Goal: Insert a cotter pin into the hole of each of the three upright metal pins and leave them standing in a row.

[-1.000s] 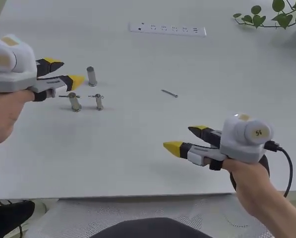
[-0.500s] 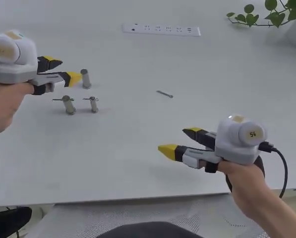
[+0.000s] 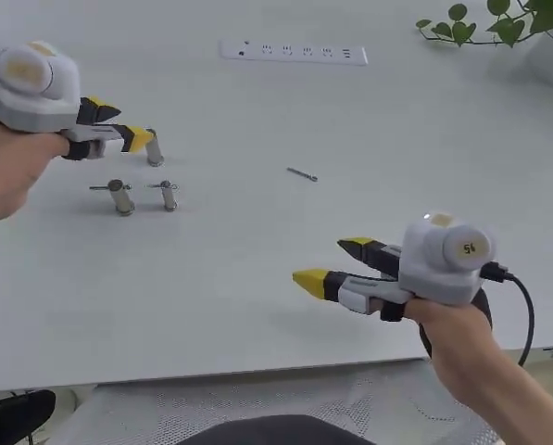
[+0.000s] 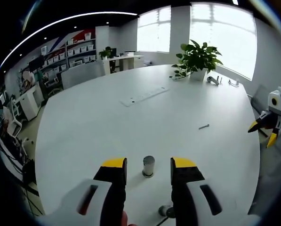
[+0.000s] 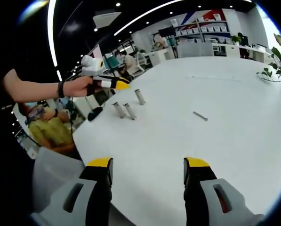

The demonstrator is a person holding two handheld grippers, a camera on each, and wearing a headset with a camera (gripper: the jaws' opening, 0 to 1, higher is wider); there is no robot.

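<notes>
Three upright metal pins stand at the left of the white table (image 3: 257,269). The front two, pin (image 3: 120,197) and pin (image 3: 168,195), each carry a cotter pin through the hole. The rear pin (image 3: 154,148) (image 4: 148,166) (image 5: 140,96) is bare. My left gripper (image 3: 119,125) (image 4: 148,170) is open and hovers just above and left of the rear pin, which sits between its jaws in the left gripper view. A loose cotter pin (image 3: 302,174) (image 4: 204,126) (image 5: 199,116) lies mid-table. My right gripper (image 3: 334,262) (image 5: 149,169) is open and empty near the front edge.
A white power strip (image 3: 293,53) (image 4: 144,95) lies at the far side of the table. A potted plant (image 3: 498,23) (image 4: 196,59) stands at the far right corner. Office chairs and shelves lie beyond the table in the gripper views.
My left gripper has moved closer to the rear bare pin. The right gripper has stayed near the front edge. The head camera has shifted slightly.
</notes>
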